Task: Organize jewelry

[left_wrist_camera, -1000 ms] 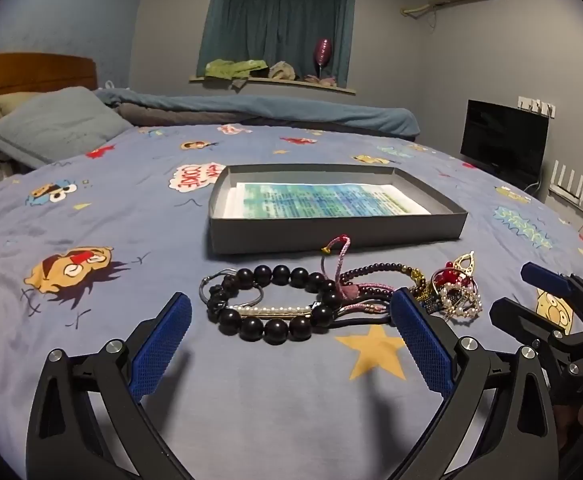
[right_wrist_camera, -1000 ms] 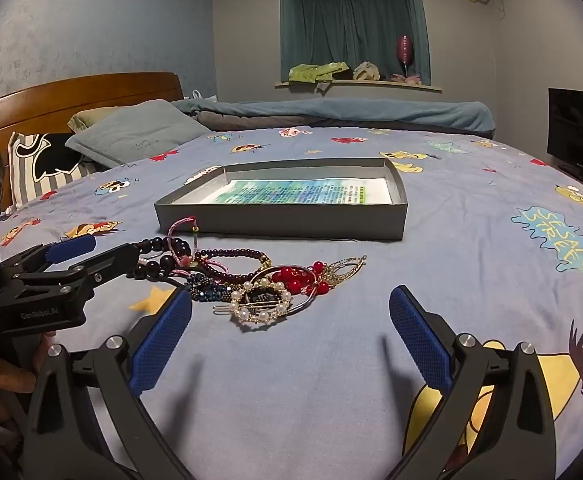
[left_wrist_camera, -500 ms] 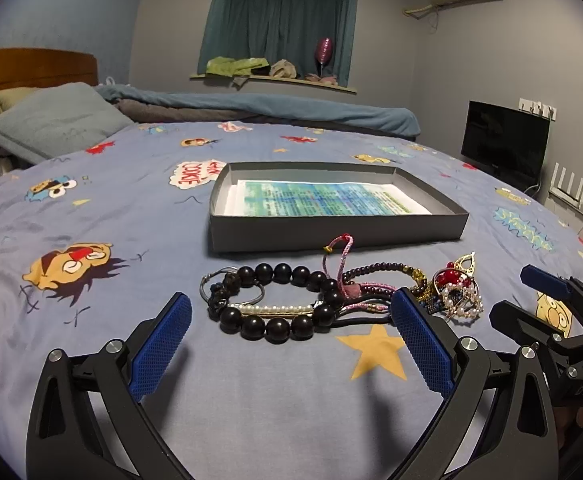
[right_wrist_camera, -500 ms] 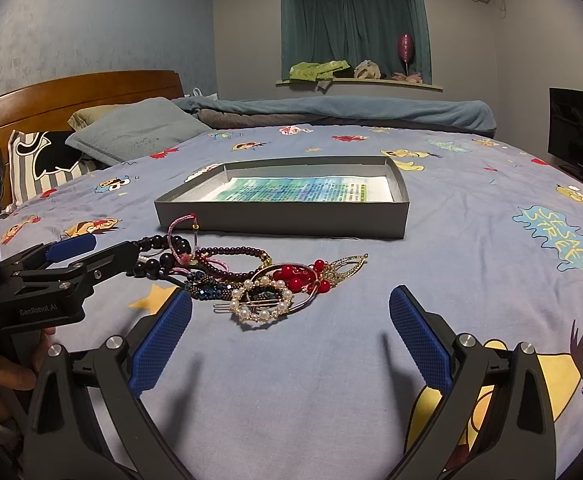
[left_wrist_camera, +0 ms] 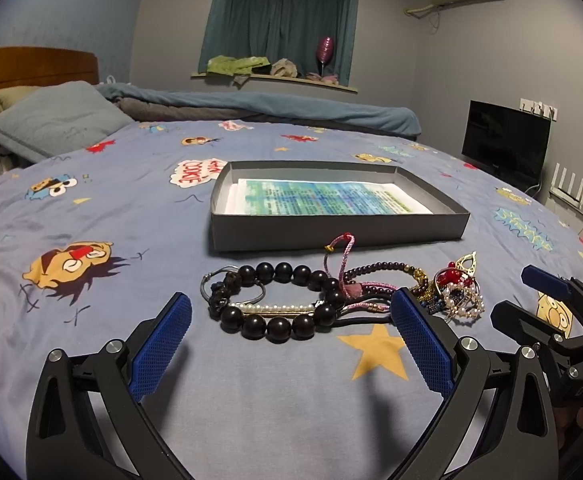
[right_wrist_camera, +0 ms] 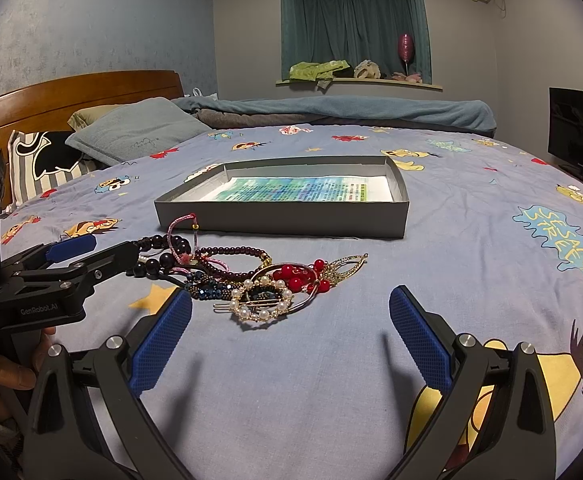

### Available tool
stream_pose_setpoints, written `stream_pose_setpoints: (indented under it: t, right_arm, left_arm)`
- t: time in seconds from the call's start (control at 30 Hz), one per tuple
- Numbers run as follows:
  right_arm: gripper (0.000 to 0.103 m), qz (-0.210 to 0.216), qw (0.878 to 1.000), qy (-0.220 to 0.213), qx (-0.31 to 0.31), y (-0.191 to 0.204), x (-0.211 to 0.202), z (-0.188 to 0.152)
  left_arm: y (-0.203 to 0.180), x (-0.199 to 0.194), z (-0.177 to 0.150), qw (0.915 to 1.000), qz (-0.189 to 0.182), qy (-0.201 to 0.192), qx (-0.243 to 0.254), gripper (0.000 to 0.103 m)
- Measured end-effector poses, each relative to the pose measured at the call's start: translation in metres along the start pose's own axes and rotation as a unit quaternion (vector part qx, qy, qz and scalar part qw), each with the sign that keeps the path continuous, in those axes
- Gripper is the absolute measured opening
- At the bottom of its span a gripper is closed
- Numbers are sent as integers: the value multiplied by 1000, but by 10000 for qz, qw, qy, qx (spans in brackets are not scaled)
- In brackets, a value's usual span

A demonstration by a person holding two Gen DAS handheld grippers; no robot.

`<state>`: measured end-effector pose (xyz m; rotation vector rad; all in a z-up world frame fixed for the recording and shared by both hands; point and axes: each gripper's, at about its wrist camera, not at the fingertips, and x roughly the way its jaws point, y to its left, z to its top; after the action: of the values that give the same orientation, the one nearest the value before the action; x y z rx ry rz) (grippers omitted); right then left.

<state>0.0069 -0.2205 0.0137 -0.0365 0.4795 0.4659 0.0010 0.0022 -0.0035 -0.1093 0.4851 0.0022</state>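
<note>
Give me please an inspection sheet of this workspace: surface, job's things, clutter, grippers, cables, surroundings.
Surface: bed sheet with cartoon prints, slightly wrinkled.
Job's things: grey tray lined with printed paper, no jewelry inside; jewelry pile in front of it: black bead bracelet, purple bead strand, pearl ring clip, red bead piece, pink cord, all tangled together.
Clutter: nothing seen on the sheet besides these.
Grippers: left gripper open, empty, near the black beads; right gripper open, empty, near the pearl clip.
Cables: nothing seen.
Surroundings: pillow, headboard, curtain, dark screen.
</note>
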Motion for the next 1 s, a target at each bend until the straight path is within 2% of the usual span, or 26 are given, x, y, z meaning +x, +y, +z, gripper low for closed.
stream_pose_setpoints:
  t: [1.0]
  right_arm:
    - [98,2,10000,56,48,-1,3,0]
  left_arm:
    - [3,3,-1,10000,-26,60,-69,99]
